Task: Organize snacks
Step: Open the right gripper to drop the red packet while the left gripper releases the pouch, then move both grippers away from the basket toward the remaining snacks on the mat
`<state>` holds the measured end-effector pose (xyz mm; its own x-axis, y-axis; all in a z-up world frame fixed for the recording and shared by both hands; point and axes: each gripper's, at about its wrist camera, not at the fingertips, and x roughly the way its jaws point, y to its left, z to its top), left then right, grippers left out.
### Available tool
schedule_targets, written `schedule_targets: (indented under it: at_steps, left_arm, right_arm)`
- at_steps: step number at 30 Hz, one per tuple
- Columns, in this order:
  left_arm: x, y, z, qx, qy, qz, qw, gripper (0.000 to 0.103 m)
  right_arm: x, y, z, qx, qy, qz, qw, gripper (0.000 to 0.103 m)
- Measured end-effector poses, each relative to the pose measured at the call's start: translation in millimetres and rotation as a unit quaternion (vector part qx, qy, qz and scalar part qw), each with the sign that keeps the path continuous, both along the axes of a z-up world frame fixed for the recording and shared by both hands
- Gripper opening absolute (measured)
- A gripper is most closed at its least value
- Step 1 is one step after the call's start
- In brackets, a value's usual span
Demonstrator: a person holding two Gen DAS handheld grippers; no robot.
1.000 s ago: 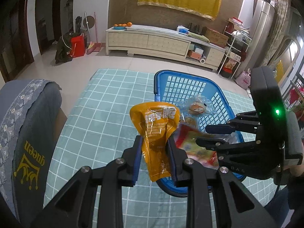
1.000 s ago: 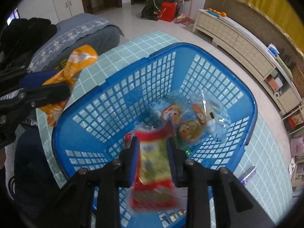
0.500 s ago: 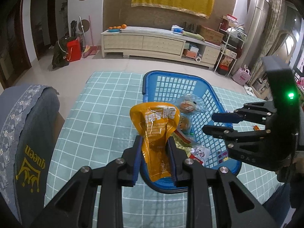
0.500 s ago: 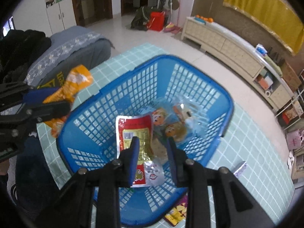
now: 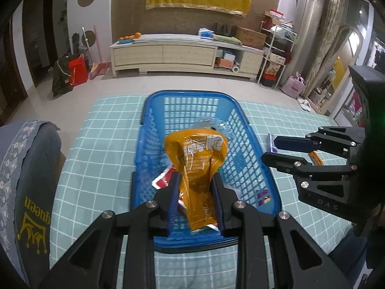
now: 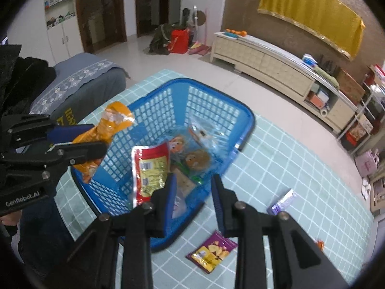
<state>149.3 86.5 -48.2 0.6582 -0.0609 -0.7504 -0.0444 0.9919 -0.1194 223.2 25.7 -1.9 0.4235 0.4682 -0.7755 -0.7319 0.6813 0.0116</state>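
1. The left gripper [image 5: 195, 193] is clenched on an orange pouch [image 5: 197, 168]; both blue pads press its lower half, and its top stands upright above the fingers [image 5: 173, 192].
2. Seen from the right wrist, the same pouch pokes up and down past the left fingers, hanging over the near left rim of the blue basket [image 6: 216, 101].
3. The basket sits on a table with a teal checked cloth [image 5: 101, 149], directly ahead of and below the left fingers.
4. The right gripper [image 6: 193, 192] is released: its pads stand apart with nothing between them, only the basket's near right corner showing through the gap.
5. From the left wrist, the right gripper [image 5: 272, 149] hovers to the right of the basket, its fingers pointing left toward it and apart from the rim.
6. Inside the basket, just beyond the right fingers' left pad, lies a red-and-yellow packet [image 6: 150, 168], leaning on the left of a clear bag of cartoon-printed snacks [image 6: 192, 149].
7. On the cloth outside the basket, below the right fingers, lies a purple chip packet [image 6: 211, 252]; to the right of the fingers lies a purple-and-silver bar [image 6: 281, 202].
8. A small orange item [image 6: 320, 243] shows at the far right, partly hidden by the right finger arm; what it is cannot be told.
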Motion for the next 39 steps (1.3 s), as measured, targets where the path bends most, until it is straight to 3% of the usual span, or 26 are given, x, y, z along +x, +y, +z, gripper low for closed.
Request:
schedule_targets:
  at_steps: [3,7,20,22,27,30,39]
  left_arm:
    - [6.1,-8.0,-4.6,-0.002,0.002,-0.009,1.0000,0.024]
    - [20.9,-20.8,-15.9,-0.007,0.013,-0.025,0.9996,0.025]
    - [45.7,-35.9,-37.1,0.003,0.036,-0.047,0.9983,0.030]
    - [46.7,-35.2,-37.7,0.009,0.037,-0.041,0.9984,0.034]
    - [39.1,-29.5,-34.3,0.007,0.028,-0.031,0.9991,0.060]
    - [33.3,-27.5,-29.9,-0.001,0.025,-0.032,0.9992,0.065]
    - [19.1,-45.3,-8.2,0.009,-0.003,-0.047,0.9988,0.067]
  right_arm:
    - [1.9,-11.5,-3.6,0.003,0.004,-0.019,1.000,0.035]
    - [4.1,-25.3,-9.5,0.008,0.012,-0.033,0.999,0.045]
    - [8.1,-44.9,-15.0,0.029,0.007,-0.067,0.997,0.047]
    - [8.8,-45.1,-15.2,0.032,0.012,-0.071,0.997,0.047]
    - [10.5,-49.7,-20.0,0.033,0.020,-0.085,0.996,0.047]
    - [10.8,-55.7,-19.5,0.045,0.031,-0.096,0.994,0.047]
    - [1.2,-81.1,-11.6,0.052,0.035,-0.123,0.990,0.052]
